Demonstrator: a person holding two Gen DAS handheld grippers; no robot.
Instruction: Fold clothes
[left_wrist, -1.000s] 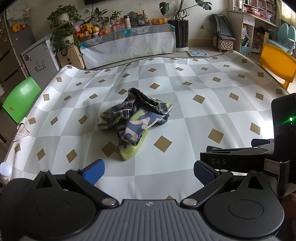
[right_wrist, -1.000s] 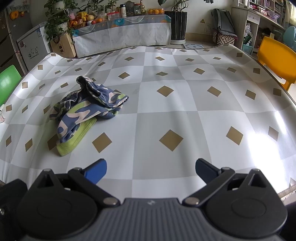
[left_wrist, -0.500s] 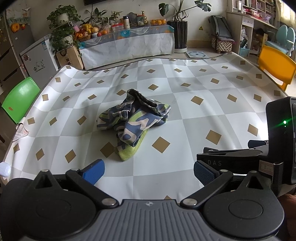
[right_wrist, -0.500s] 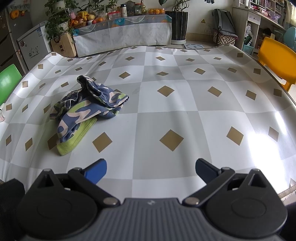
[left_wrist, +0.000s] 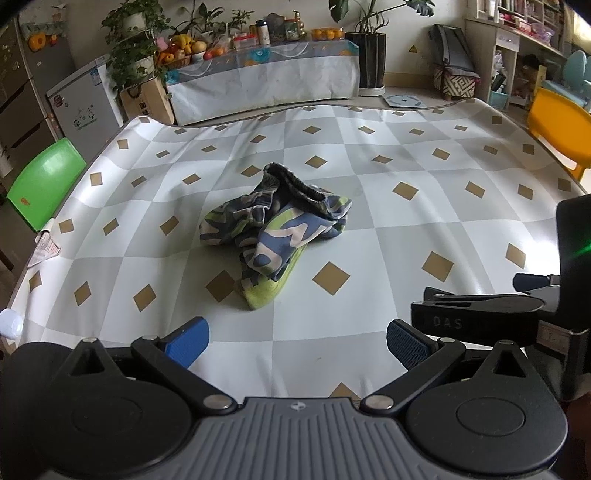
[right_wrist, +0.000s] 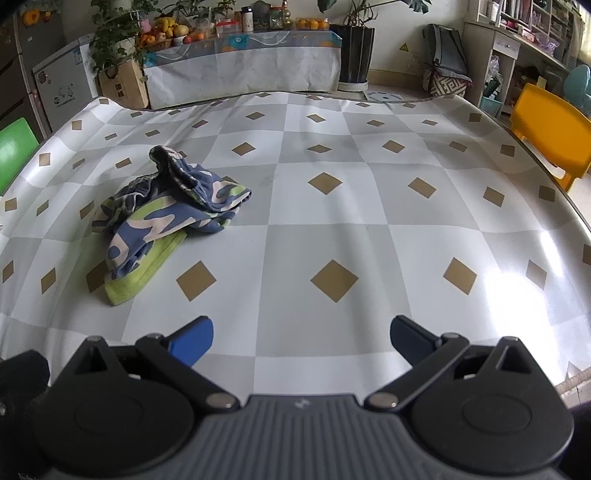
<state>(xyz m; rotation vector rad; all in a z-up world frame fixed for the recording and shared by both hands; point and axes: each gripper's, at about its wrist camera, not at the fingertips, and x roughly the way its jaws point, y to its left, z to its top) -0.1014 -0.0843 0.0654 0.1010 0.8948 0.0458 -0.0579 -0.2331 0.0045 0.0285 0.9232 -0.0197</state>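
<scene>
Two grippers are in view, one per camera. The left gripper (left_wrist: 297, 338) sits low over the near edge of the table (left_wrist: 406, 229), its blue-padded fingers (left_wrist: 188, 341) spread wide apart with nothing between them. The right gripper (right_wrist: 301, 336) is in the same condition: fingers (right_wrist: 194, 338) wide apart, nothing held, positioned above the near edge of the table (right_wrist: 369, 221). In the left wrist view, the body of the right gripper (left_wrist: 517, 314) appears at the right margin, just beside the left gripper.

The table is covered with a checked cloth in grey and white squares with tan diamonds. One garment (left_wrist: 275, 227) lies on it in a crumpled heap. The fabric carries a camouflage print in blue, grey, pink and lime green. A dark elastic waistband stands up at the far side of the heap; a lime-green hem points toward the near edge. In the left wrist view the garment lies ahead of the gripper, near the centre of the table. In the right wrist view the garment (right_wrist: 166, 214) lies ahead and to the left. Neither gripper touches it.

A green chair (left_wrist: 44, 181) stands at the left side of the table. A yellow chair (right_wrist: 546, 144) stands at the right side.
</scene>
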